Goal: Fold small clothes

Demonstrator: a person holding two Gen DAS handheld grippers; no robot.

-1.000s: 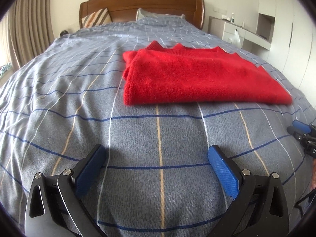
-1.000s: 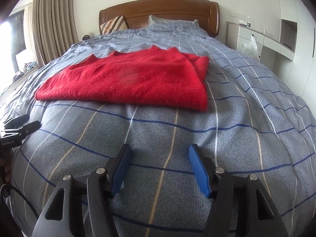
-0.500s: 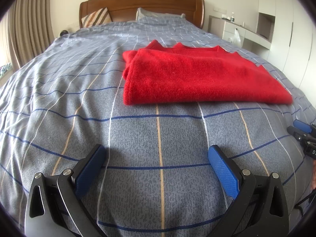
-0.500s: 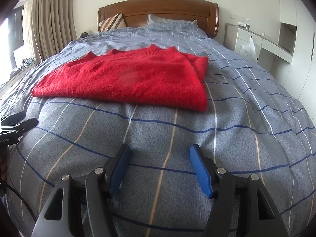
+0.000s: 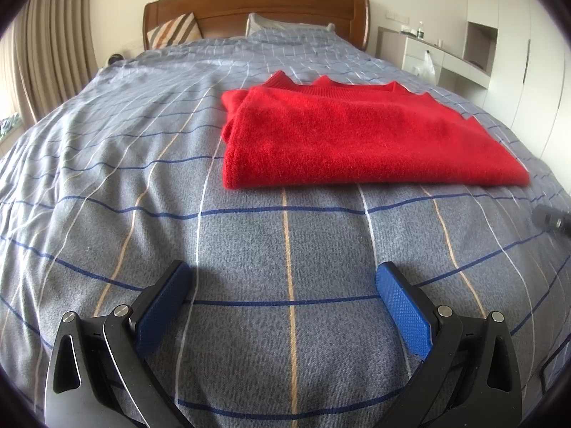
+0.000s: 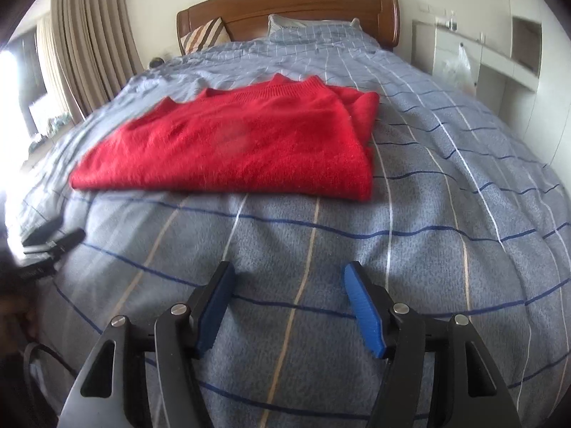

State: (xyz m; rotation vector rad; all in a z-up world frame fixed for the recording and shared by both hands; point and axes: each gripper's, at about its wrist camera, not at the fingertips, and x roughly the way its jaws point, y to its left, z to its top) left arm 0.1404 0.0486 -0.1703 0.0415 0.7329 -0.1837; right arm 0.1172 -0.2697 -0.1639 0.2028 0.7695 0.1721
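Bed (image 5: pixel 107 185) with grey-blue checked cover, seen from its near end, wooden headboard (image 5: pixel 257 3) at the far end. Two pillows lean at the headboard: a striped one (image 5: pixel 175 30) on the left and a checked one (image 5: pixel 282 26) beside it. No open container lies on the bed. A white desk (image 5: pixel 428 53) with drawers stands far right, against the wall, and a clear plastic bag (image 5: pixel 427 66) hangs at its front. Curtains (image 6: pixel 89 42) hang at the far left.

Red sweater (image 5: pixel 357 139), the task's garment, lies flat on the middle of the bed cover, folded into a broad rectangle. Its ribbed neckline points toward the headboard; stacked fold layers show at one short edge, on the left in the left wrist view. The knit looks fuzzy and smooth, without wrinkles.

Left tongs (image 5: pixel 283 306) are held above the near bed cover, blue pads wide apart, nothing between them. Right tongs (image 6: pixel 289 306) likewise stand open and empty, near the sweater's front edge but apart from it.
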